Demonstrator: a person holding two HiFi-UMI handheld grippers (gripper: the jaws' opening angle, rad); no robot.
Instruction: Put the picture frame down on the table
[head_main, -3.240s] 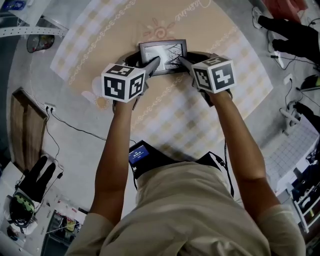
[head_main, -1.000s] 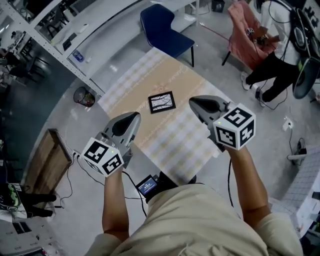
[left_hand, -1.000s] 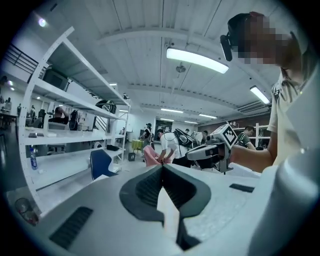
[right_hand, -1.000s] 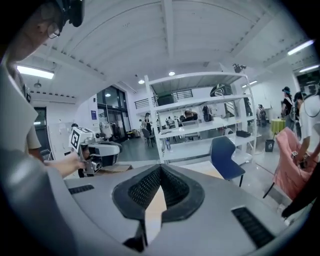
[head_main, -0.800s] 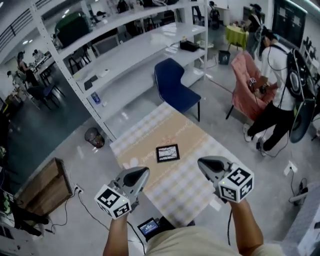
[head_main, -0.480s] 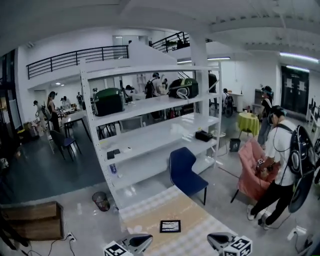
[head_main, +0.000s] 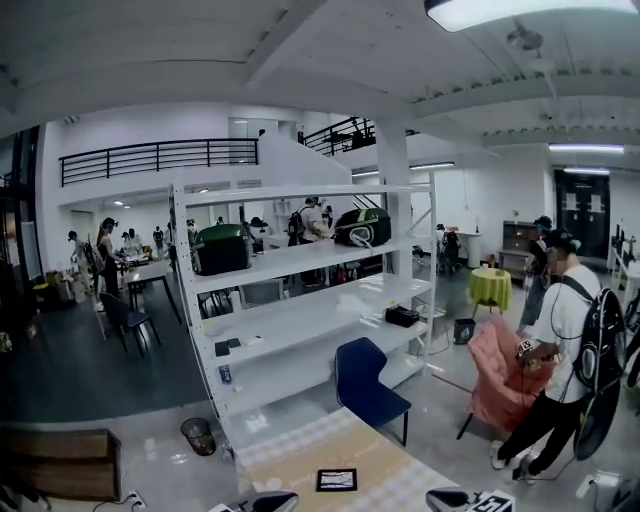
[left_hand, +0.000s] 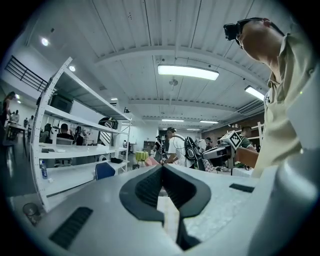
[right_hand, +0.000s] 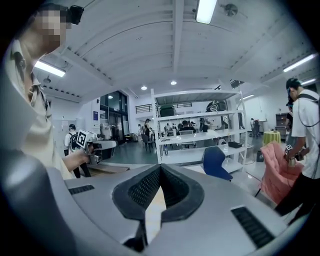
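The picture frame (head_main: 337, 480), dark-edged with a pale picture, lies flat on the checked tablecloth of the table (head_main: 285, 458) at the bottom of the head view. Only the tips of my two grippers poke in at the bottom edge, on the near side of the frame and apart from it: the left gripper (head_main: 272, 500) and the right gripper (head_main: 448, 498). In the left gripper view the left gripper (left_hand: 161, 168) has its jaws shut with nothing between them. The right gripper (right_hand: 160, 169) is likewise shut and empty in its own view.
Behind the table stand a blue chair (head_main: 366, 380) and long white shelving (head_main: 300, 320). A pink chair (head_main: 502, 375) and a bending person (head_main: 562, 345) are at the right. A bin (head_main: 198, 435) and a wooden crate (head_main: 60, 465) sit at the left.
The head view has swung up from the table to the whole room. Both grippers have drawn back off the frame, which stays flat on the table, and now only their tips show.
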